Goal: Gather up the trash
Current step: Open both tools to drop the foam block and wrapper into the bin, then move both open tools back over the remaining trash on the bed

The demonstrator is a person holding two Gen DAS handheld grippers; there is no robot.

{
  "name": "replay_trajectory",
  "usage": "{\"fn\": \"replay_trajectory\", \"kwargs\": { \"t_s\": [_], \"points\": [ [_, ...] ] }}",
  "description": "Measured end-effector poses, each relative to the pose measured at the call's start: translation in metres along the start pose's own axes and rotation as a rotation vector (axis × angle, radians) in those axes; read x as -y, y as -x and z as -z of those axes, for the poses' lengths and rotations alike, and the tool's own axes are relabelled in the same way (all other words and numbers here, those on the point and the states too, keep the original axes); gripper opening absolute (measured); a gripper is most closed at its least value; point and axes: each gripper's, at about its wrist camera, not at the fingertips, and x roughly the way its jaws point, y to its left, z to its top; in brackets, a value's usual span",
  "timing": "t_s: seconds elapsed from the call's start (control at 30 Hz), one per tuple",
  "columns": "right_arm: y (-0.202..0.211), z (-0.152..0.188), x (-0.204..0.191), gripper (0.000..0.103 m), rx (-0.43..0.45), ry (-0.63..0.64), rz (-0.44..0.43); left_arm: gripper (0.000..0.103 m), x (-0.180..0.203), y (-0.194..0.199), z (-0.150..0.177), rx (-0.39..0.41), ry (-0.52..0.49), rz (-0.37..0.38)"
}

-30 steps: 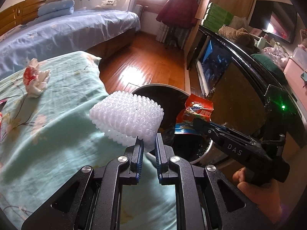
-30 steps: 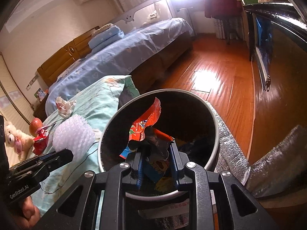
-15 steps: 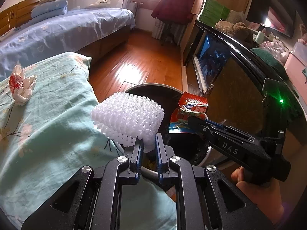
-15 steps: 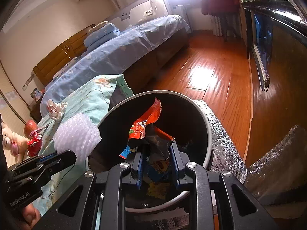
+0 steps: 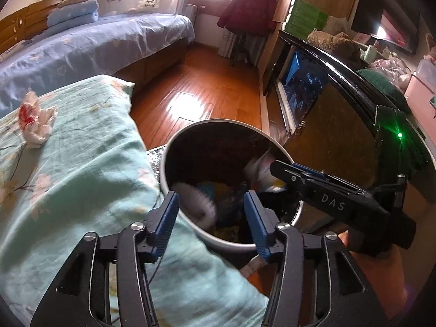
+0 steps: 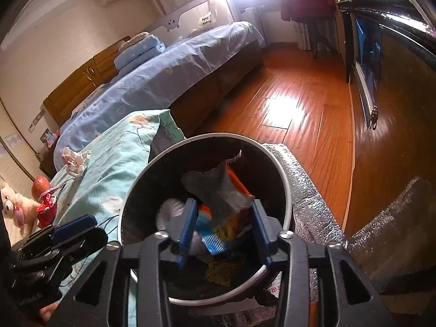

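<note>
**Both loads dropping into the bin, more litter left on the bed**

I have both tools over the round trash bin (image 5: 163,163), which stands on the floor against the foot corner of the bed with the green floral cover (image 5: 81,177). My left hand-held gripper (image 5: 211,212) is released: its jaws are opening and nothing sits between the blue pads. Just beyond them a blurred white piece (image 5: 196,201) shows inside the bin near the bed-side wall, and I take it to be falling or freshly landed. The right hand-held gripper (image 6: 224,227) is also letting go, jaws opening. Snack wrappers (image 6: 218,234), orange, blue and yellow, show in the gap between its pads, but the pads do not press on them; they appear to lie in the bin below, along with a grey crumpled wrapper (image 6: 215,188) higher against the far wall.

By my reading, this round of collecting is as good as finished: the bin already holds a mixed heap.

What is left, as far as I can see, lies on the bed. A crumpled white-and-red tissue (image 5: 36,124) rests on the green cover toward its far edge, well apart from the bin. In the right wrist view a red wrapper (image 6: 47,207) sits further along the bed, near a red round thing (image 6: 40,184) and a plush toy (image 6: 12,207). I judge the tissue and the red wrapper to be the next pickups; whether the round thing counts as trash I cannot tell.
</note>
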Motion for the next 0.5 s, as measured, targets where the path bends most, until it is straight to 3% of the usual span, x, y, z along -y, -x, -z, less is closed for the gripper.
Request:
{"fn": "replay_trajectory", "kwargs": {
  "t_s": [0.3,0.5],
  "points": [
    [0.01,0.002,-0.018,0.07,0.023,-0.003,-0.05,0.056,-0.039,0.029,0.022,0.038,0.103,-0.067],
    [0.011,0.007,-0.049,0.072,0.018,0.029,-0.108,0.056,-0.072,0.05,0.038,0.064,0.172,-0.123]
  ]
}}
